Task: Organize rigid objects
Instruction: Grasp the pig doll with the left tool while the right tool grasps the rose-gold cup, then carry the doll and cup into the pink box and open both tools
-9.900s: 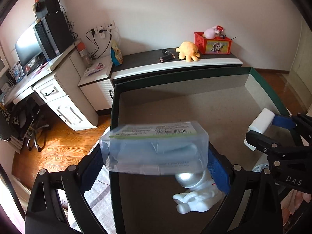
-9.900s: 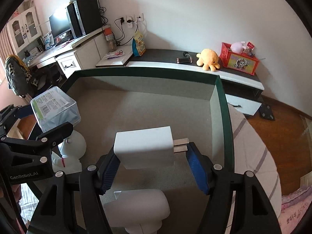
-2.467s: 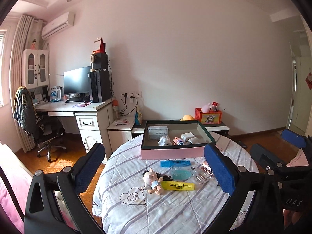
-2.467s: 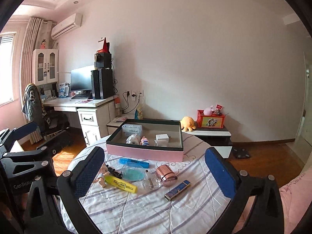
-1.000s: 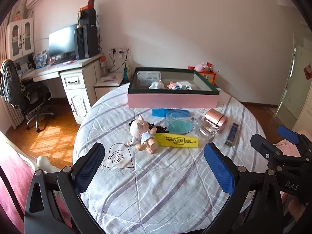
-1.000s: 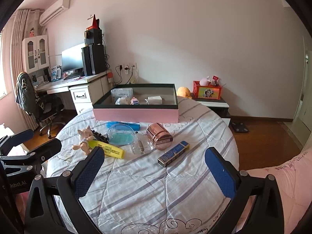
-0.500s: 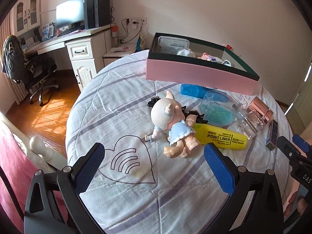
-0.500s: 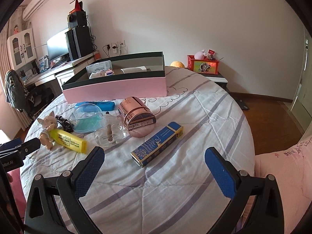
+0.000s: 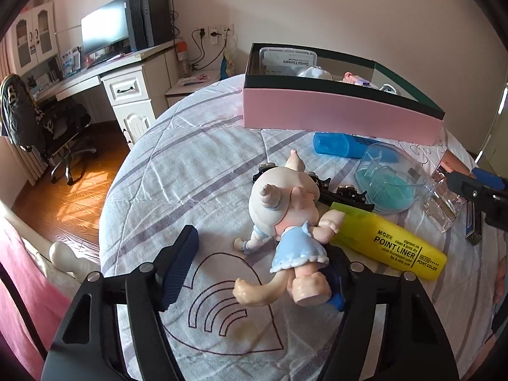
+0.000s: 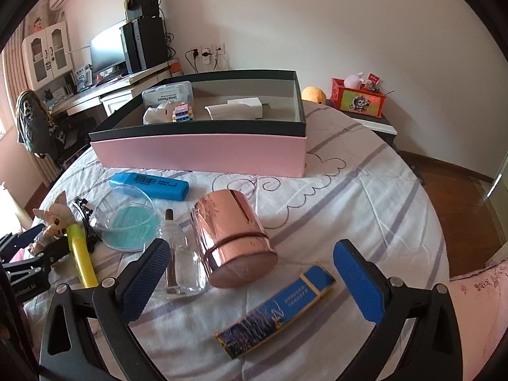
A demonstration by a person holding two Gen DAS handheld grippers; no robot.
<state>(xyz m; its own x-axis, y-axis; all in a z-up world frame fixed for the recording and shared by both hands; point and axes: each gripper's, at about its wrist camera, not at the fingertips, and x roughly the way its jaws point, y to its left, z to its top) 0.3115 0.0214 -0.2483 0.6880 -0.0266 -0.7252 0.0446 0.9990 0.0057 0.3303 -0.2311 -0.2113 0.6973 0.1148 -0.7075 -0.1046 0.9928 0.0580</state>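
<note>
Down on the table, the left gripper [image 9: 257,273] is closing around the doll [image 9: 287,222], pads not yet pressing. Meanwhile the right gripper [image 10: 250,281] gapes wide and empty above the blue box [image 10: 274,311] beside the copper can [image 10: 233,238].

A pale, big-headed pig doll in a light-blue dress [image 9: 287,222] lies on its side on the striped cloth, touching a yellow highlighter pen [image 9: 390,244]. A shiny rose-gold cylindrical tin [image 10: 233,238] lies tipped beside a flat blue-and-gold box [image 10: 276,311].
</note>
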